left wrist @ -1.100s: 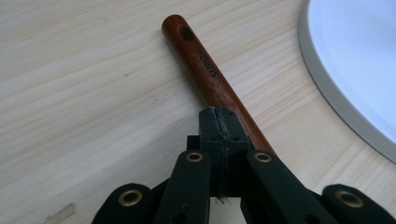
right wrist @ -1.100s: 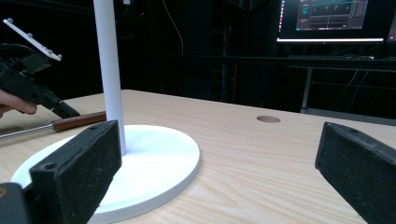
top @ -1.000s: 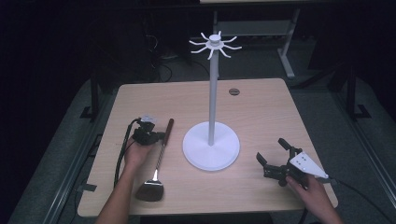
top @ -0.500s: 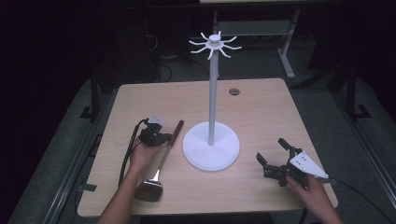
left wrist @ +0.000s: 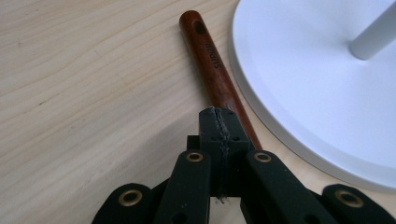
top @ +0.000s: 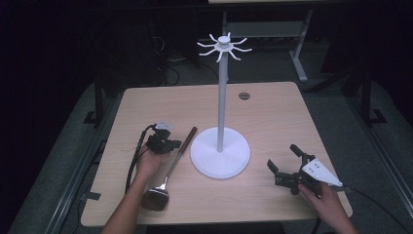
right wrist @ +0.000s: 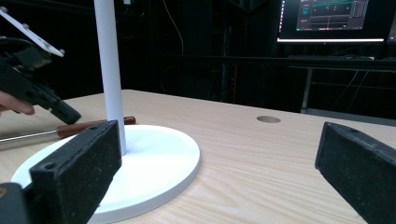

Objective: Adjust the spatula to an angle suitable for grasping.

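Note:
A metal ladle [top: 168, 173] with a reddish wooden handle [left wrist: 212, 65] lies on the wooden table [top: 272, 117], its bowl toward the front edge and its handle end beside the base of a white stand [top: 220, 156]. My left gripper [top: 173, 145] is shut, pads pressed together with nothing between them. In the left gripper view its tips [left wrist: 219, 116] hover over the handle, next to the stand base [left wrist: 327, 84]. My right gripper [top: 283, 158] rests open at the front right, right of the stand. Its wide-apart jaws [right wrist: 217, 140] frame the stand base [right wrist: 154, 163] and the left gripper [right wrist: 37, 93] beyond.
The stand's tall pole [top: 222, 97] carries a ring of several hooks [top: 224, 45] at its top. A round cable hole [top: 244, 96] sits near the table's far edge. Dark floor, table legs and a lit monitor [right wrist: 334, 18] surround the table.
My left gripper has shifted a little to the right, closer to the ladle's handle. The right gripper, ladle and stand have stayed in place.

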Demonstrator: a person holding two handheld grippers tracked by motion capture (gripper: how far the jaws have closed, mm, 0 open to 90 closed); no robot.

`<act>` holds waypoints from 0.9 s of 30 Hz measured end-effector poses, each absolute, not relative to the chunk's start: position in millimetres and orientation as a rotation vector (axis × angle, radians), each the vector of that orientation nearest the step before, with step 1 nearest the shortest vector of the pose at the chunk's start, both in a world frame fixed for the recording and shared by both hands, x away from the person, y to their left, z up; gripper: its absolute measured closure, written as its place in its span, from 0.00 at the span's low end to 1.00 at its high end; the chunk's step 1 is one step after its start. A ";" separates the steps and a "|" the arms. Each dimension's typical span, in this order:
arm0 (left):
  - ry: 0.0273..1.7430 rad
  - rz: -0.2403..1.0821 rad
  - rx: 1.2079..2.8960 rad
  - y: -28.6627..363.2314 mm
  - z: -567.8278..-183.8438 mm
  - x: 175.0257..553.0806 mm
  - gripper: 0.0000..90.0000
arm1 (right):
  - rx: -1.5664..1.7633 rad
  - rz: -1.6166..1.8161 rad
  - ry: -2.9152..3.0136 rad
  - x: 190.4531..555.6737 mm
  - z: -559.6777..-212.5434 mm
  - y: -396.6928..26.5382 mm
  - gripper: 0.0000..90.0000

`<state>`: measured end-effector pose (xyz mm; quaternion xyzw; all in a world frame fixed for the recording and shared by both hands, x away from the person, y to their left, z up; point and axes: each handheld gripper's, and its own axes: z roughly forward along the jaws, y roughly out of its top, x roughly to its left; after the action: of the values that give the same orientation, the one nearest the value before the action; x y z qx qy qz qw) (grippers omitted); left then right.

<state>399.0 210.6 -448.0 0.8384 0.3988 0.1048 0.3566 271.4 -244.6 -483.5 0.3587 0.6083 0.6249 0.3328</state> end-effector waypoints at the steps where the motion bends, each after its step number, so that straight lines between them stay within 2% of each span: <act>1: 1.028 0.268 2.162 211.7 -446.2 396.4 1.00 | 0.936 1.631 1.589 271.4 -483.6 -244.7 0.00; 10: 1.025 0.228 2.161 222.8 -434.5 352.0 1.00 | 0.938 1.632 1.588 271.4 -483.6 -244.7 0.00; 19: 1.001 0.151 2.223 218.5 -446.3 301.3 0.99 | 0.937 1.629 1.587 271.4 -483.6 -244.5 0.00; 27: 1.009 0.163 2.246 219.5 -449.9 301.4 1.00 | 0.938 1.631 1.586 271.3 -483.6 -244.6 0.00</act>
<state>301.4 219.5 -449.9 0.8590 0.3859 0.0624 0.3305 271.3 -244.6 -483.6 0.3594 0.6076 0.6246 0.3339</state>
